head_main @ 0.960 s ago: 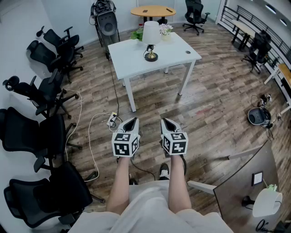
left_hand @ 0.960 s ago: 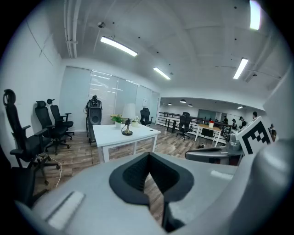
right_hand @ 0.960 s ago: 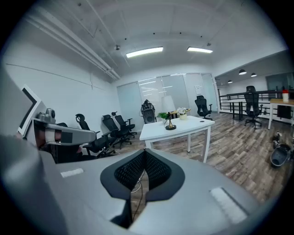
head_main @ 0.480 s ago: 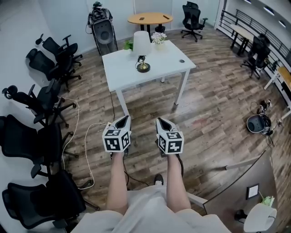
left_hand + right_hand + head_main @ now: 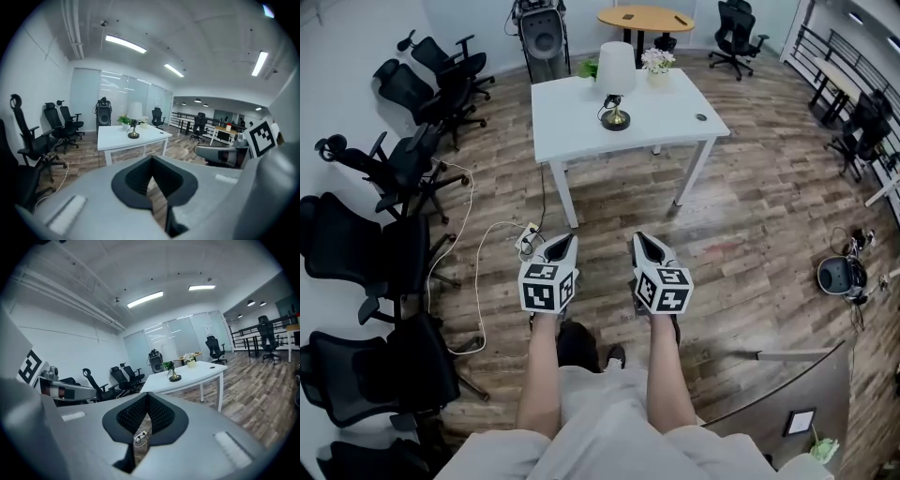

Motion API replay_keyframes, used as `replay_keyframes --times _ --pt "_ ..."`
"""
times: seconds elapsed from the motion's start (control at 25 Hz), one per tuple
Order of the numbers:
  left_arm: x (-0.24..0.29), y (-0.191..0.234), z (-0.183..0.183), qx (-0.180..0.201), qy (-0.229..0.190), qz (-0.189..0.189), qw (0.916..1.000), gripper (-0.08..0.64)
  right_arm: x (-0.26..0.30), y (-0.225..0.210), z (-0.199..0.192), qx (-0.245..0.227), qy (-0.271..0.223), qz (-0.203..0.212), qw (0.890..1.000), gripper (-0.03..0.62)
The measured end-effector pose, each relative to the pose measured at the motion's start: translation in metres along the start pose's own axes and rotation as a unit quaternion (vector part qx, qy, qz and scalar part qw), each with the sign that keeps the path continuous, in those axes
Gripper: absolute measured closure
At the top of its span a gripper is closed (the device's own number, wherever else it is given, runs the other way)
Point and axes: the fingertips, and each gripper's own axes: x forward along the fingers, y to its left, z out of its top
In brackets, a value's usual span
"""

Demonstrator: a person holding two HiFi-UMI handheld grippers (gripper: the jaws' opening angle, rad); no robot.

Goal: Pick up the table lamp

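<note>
One white table [image 5: 675, 111] stands in the room, and on it one lamp [image 5: 616, 82] with a white shade and a brass base, upright near the table's middle, toward its far edge. One small pot [image 5: 656, 75] stands on the far edge of the table, just right of the lamp, and holds white flowers. One small dark object [image 5: 701, 117] lies near the table's right edge. Left of the table runs a row of black chairs [image 5: 394, 164], six as far as can be counted. Beyond the table stand one speaker [image 5: 542, 33], one round wooden table [image 5: 642, 17] and one more chair. One power strip [image 5: 528, 242] lies on the floor near the table's front left leg.

There are two grippers. The left gripper [image 5: 560, 249] and the right gripper [image 5: 649, 249] hover side by side on the near side of the table, well apart from it and from the lamp. Each has its jaws clenched tip to tip, with nothing between them.
</note>
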Motion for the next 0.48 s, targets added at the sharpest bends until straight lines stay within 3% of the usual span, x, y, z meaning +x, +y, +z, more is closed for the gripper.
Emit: replay_keyframes --times 0.12,0.2,0.48 --pt "0.004 0.016 0.015 -0.026 -0.014 0.015 0.9994 0.558 0.009 -0.006 0.006 -0.002 0.001 -0.001 1.0 0.569" --pt "0.01 0.013 0.02 -0.032 -0.019 0.004 0.9993 0.558 0.015 -0.012 0.003 0.001 0.01 -0.008 1.0 0.569" --pt "0.063 0.009 0.05 -0.021 -0.021 -0.029 0.9992 0.558 0.061 -0.036 0.019 0.005 0.029 -0.016 0.999 0.569"
